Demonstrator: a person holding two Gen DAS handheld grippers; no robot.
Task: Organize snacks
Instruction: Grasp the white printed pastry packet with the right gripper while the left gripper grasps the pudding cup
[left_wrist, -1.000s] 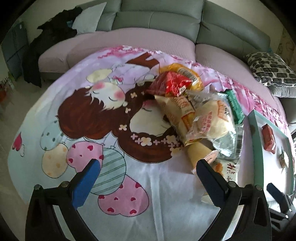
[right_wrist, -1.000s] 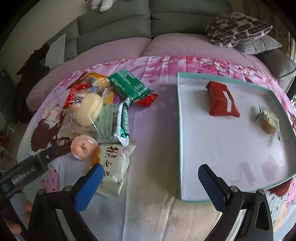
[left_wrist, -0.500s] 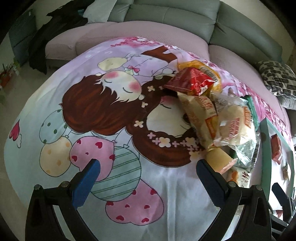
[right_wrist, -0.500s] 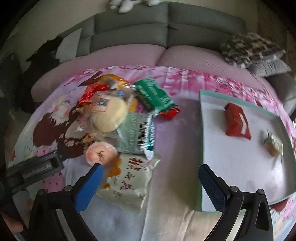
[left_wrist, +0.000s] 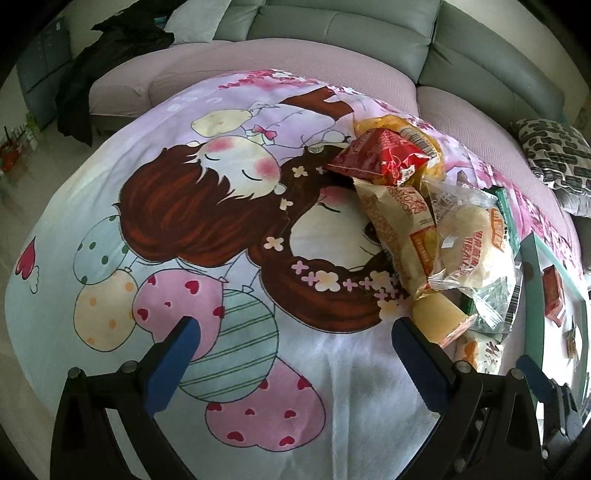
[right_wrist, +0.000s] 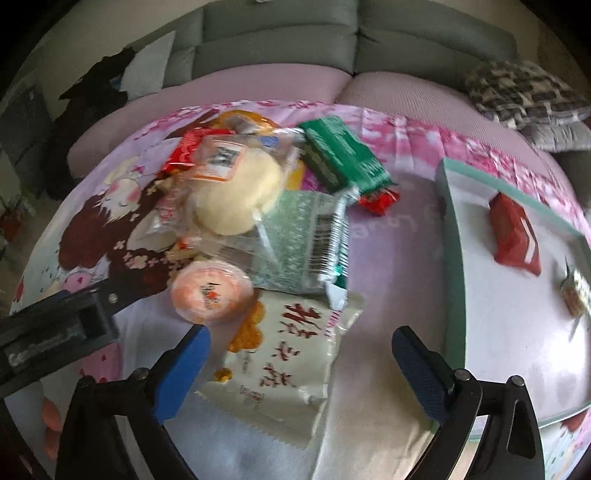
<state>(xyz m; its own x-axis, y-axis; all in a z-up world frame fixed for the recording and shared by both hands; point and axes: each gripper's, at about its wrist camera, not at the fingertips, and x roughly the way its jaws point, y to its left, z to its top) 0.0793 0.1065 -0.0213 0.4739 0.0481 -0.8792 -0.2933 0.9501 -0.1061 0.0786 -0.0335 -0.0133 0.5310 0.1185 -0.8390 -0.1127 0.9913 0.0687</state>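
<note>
A heap of snacks lies on a cartoon-print cloth: a white packet with red characters, an orange jelly cup, a bun in clear wrap, a green packet and a red bag. A green-rimmed white tray on the right holds a red packet and a small wrapped snack. My right gripper is open, just above the white packet. My left gripper is open and empty over bare cloth, left of the heap.
A grey-and-pink sofa curves behind the table, with a patterned cushion at the right and dark clothing at the left. The left gripper's body shows at the left in the right wrist view.
My right gripper has swung left from the tray toward the snack heap, now over the white packet. My left gripper has shifted a little; both stay open.
</note>
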